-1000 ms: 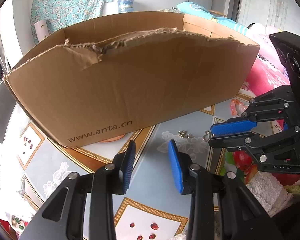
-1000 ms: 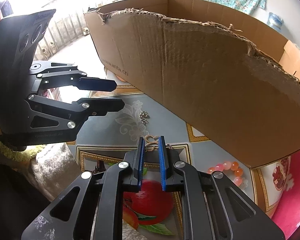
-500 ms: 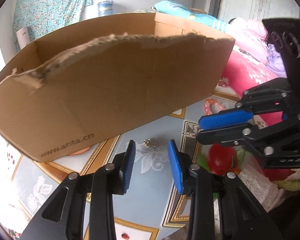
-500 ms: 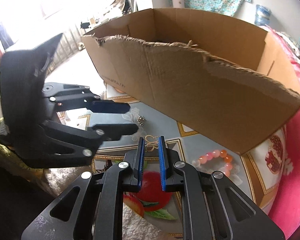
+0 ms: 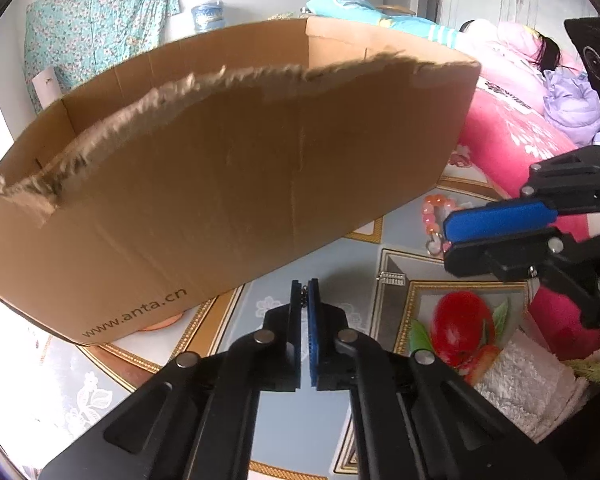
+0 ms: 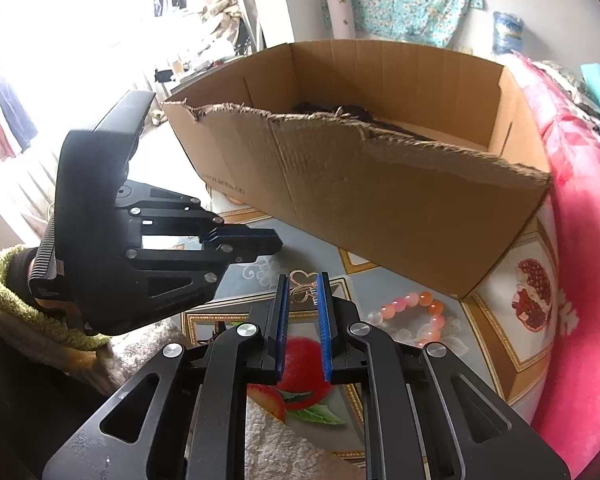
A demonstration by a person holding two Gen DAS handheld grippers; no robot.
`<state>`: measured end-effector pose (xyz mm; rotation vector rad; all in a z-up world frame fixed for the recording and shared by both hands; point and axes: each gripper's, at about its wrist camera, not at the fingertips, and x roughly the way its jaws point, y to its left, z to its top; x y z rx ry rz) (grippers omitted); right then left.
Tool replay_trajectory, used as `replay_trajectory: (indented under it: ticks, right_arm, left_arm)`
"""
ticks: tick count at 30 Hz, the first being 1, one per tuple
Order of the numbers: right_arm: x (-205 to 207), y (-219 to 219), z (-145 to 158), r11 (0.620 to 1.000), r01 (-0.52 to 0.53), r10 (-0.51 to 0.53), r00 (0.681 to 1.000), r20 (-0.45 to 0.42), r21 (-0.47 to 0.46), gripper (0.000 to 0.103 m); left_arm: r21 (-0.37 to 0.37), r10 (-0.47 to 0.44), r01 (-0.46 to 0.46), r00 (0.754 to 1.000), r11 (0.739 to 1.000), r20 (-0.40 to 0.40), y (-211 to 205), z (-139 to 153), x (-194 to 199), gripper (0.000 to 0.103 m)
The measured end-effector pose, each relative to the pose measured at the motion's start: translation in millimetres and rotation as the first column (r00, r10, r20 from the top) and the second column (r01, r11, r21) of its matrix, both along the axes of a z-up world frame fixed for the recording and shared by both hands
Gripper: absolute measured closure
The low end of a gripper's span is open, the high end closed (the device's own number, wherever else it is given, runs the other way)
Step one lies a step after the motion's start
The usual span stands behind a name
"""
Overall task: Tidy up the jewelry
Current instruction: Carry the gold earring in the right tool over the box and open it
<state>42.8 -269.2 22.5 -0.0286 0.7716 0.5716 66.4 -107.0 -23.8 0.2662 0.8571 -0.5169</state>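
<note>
My left gripper (image 5: 305, 285) is shut on a small silver trinket (image 5: 305, 291), seen between its blue pads just above the table. It also shows in the right wrist view (image 6: 260, 242). My right gripper (image 6: 303, 280) is shut on a gold butterfly chain (image 6: 302, 286) and holds it in front of the cardboard box (image 6: 360, 184). In the left wrist view the right gripper (image 5: 452, 236) sits at the right. A pink bead bracelet (image 6: 414, 312) lies on the table right of it, also in the left wrist view (image 5: 434, 216). A small silver clasp (image 5: 392, 278) lies on the table.
The torn cardboard box (image 5: 220, 184) stands close ahead, with dark items inside (image 6: 352, 112). The patterned tablecloth (image 5: 340, 412) has fruit prints. A white towel (image 5: 524, 384) lies at the near right. A pink bed (image 5: 516, 136) is beyond the table.
My left gripper has closed from wide open onto the small silver trinket on the table. My right gripper has risen with the gold chain, and the box interior now shows.
</note>
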Motion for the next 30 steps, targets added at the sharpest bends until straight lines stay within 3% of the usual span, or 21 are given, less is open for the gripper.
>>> replay_trajectory:
  ticks: [9,17,20,23,30]
  right_arm:
    - [-24,-27,36,0.999,0.0,-0.004,0.996,0.087,0.051,0.091]
    - [-14,-47,84,0.991,-0.019,-0.008,0.98,0.196,0.135,0.091]
    - [7,-49,87,0.99,-0.01,-0.018,0.982,0.19,0.144,0.091]
    - [30,-41,78,0.992,-0.001,-0.019,0.987,0.157,0.129,0.091]
    - [79,-19,59,0.998,0.013,-0.014,1.0,0.021,0.063,0.091]
  left_arm:
    - [-0.079,0.008,-0.004,0.999,0.997,0.047,17,51,-20,0.101]
    - [-0.266,0.025,0.003,0.995,0.964,0.099,40,123,-4,0.101]
    - [-0.268,0.045,-0.02,0.995,0.963,0.09,39,127,16,0.101]
    - [-0.253,0.058,-0.049,0.998,0.966,0.031,34,117,43,0.101]
    - [-0.211,0.104,-0.122,0.99,0.97,-0.094,31,88,98,0.101]
